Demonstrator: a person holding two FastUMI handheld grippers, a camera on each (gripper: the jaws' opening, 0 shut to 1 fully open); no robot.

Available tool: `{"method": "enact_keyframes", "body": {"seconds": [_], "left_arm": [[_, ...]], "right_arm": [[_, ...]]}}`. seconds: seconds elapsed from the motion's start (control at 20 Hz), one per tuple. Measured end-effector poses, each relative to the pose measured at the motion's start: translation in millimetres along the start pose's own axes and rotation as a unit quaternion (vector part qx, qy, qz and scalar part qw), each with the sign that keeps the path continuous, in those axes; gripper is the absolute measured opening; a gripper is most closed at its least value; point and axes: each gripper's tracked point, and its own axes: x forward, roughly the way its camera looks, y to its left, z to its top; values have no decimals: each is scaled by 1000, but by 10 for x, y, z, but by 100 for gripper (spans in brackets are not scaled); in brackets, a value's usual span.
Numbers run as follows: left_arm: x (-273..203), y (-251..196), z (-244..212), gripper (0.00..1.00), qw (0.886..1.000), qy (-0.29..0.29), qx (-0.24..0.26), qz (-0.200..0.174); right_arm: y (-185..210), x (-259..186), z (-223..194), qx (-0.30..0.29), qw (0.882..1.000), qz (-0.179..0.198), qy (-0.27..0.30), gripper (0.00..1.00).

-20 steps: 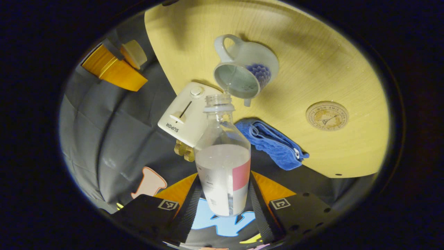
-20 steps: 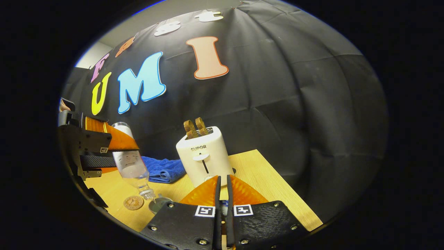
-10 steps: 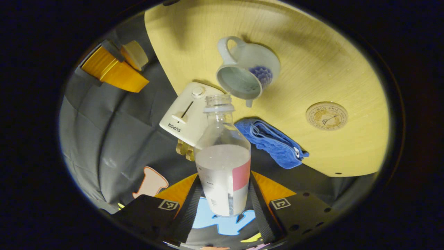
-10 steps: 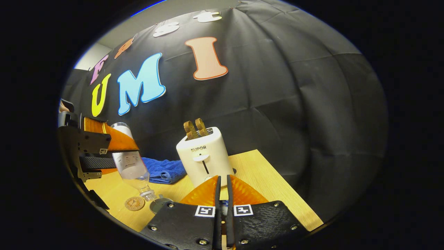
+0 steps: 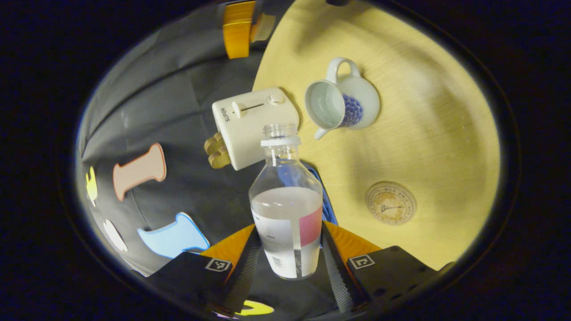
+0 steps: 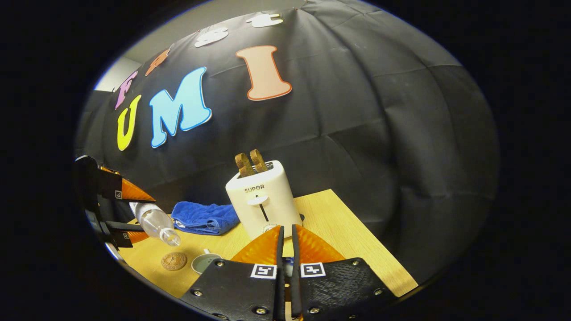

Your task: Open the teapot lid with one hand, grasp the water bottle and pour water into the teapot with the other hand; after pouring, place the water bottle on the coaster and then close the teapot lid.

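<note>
Teapot is sitting lidless at upper center-right of the left gripper view, on the light wood table, w/ its open mouth showing pale inside; whether water is in it is hard to tell. In the right gripper view only a sliver of its rim is peeking out at lower left, the rest being cut off by the right gripper. That gripper's fingers are sitting nearly together w/ a thin slit between; something small seems pinched there, prob. the lid, but it is too hidden to tell. In the left gripper view, the same gripper is showing at the top edge w/ a pale object btwn its fingers, cut off by the frame. Left gripper is clamping the water bottle by its lower body, both fingers pressing the label; the bottle is capless and about half full. Vs. 0.5 s ago, the bottle has swung away from the teapot: its neck is no longer over the mouth, and in the right gripper view it is lying lower and flatter at far left. Coaster is lying bare at lower right, well apart from the teapot. Toaster w/ two slices is standing just beside the teapot, and a blue towel is lying near it; black cloth wall is hanging behind.
</note>
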Motion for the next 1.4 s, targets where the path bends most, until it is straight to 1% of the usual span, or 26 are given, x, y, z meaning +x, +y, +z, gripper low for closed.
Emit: {"method": "enact_keyframes", "body": {"seconds": [0.1,0.2,0.3,0.35,0.4,0.5,0.6,0.7,0.75,0.8,0.9,0.95,1.05,1.1,1.15,1.2,1.25,1.3,1.35,1.4], "left_arm": [[61,-141,-62,88,996,-14,-87,-7],[230,-268,-63,87,984,-29,-173,-9],[327,-414,-56,87,965,-38,-258,-6],[376,-488,-42,87,953,-41,-300,-3],[425,-560,-22,87,938,-49,-344,-1],[448,-599,26,87,903,-63,-426,13],[403,-609,126,87,862,-76,-500,20],[335,-604,229,87,822,-88,-563,19],[362,-644,255,87,801,-94,-590,16],[381,-637,288,87,779,-101,-619,20],[395,-623,433,87,733,-119,-670,14],[394,-596,451,87,715,-127,-687,15],[374,-543,448,86,689,-139,-710,35],[369,-530,497,86,673,-149,-724,32],[365,-523,519,87,661,-155,-733,32],[394,-552,540,80,661,-150,-734,28],[437,-605,501,86,663,-139,-735,29],[460,-628,495,86,660,-137,-738,24],[467,-649,527,86,651,-140,-745,20],[465,-647,536,86,646,-143,-750,18]], "right_arm": [[40,-6,0,-6,1000,4,1,5],[67,-10,8,-14,1000,5,0,5],[92,-21,12,-18,1000,9,-1,5],[113,-30,38,-20,1000,10,-2,5],[116,-39,47,-20,1000,11,-4,5],[134,-45,59,-18,1000,14,-4,5],[150,-42,43,-16,1000,18,-2,5],[175,-39,32,-19,1000,19,-1,5],[180,-41,33,-22,1000,19,-1,5],[187,-37,24,-24,1000,20,-1,5],[209,-46,25,-25,999,23,-1,5],[210,-42,23,-27,999,23,-1,5],[230,-34,31,-29,999,24,-1,5],[223,-36,22,-30,999,24,-1,5],[223,-38,28,-30,999,24,-1,5],[214,-38,26,-29,999,24,-1,5],[208,-36,36,-26,999,24,-2,5],[201,-42,46,-24,999,23,-3,5],[194,-44,62,-23,999,22,-4,5],[189,-41,53,-21,1000,22,-5,5]]}}
